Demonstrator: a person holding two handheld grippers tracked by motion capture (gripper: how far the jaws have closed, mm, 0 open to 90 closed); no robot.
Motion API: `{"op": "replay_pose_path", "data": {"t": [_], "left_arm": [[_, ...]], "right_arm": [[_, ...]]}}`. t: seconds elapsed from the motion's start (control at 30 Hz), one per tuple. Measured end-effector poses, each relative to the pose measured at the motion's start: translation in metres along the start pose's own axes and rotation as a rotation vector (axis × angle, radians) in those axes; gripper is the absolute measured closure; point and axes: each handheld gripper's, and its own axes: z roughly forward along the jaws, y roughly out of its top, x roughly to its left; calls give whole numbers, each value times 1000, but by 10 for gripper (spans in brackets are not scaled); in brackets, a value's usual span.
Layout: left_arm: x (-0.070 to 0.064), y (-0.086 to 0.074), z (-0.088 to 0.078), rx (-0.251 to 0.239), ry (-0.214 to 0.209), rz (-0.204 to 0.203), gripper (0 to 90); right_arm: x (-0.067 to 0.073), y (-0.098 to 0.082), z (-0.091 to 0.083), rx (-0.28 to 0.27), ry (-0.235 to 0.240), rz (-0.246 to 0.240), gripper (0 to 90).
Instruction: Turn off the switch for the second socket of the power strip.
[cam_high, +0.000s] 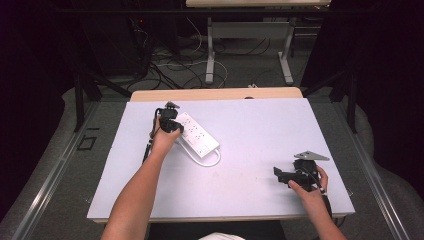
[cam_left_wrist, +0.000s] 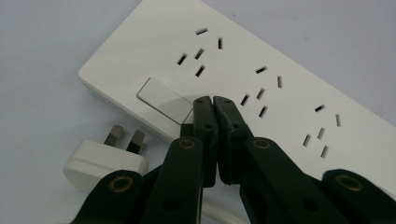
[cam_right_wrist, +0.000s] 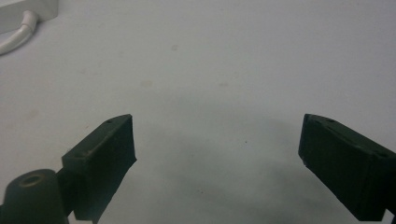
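A white power strip lies slantwise on the pale tabletop, left of centre. Its white rocker switch sits at one end. My left gripper is shut with nothing between its jaws, and its tips rest on the strip right beside the switch. The strip's white plug lies on the table next to that end, prongs up. My right gripper stands open low over bare table at the near right. The strip's cord curls off its near end.
The table's white top stretches wide between the two grippers. A strip of bare wood edges the far side. Beyond it stand table legs and loose cables on the floor.
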Motion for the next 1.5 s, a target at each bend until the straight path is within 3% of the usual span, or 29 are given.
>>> {"op": "replay_pose_path", "data": {"t": [0.7, 1.5], "left_arm": [[1, 1, -10, -40, 9, -15, 782], [-1, 2, -25, -87, -15, -23, 646]], "right_arm": [[0, 0, 1, 1, 2, -4, 102], [-1, 0, -1, -3, -1, 8, 106]]}}
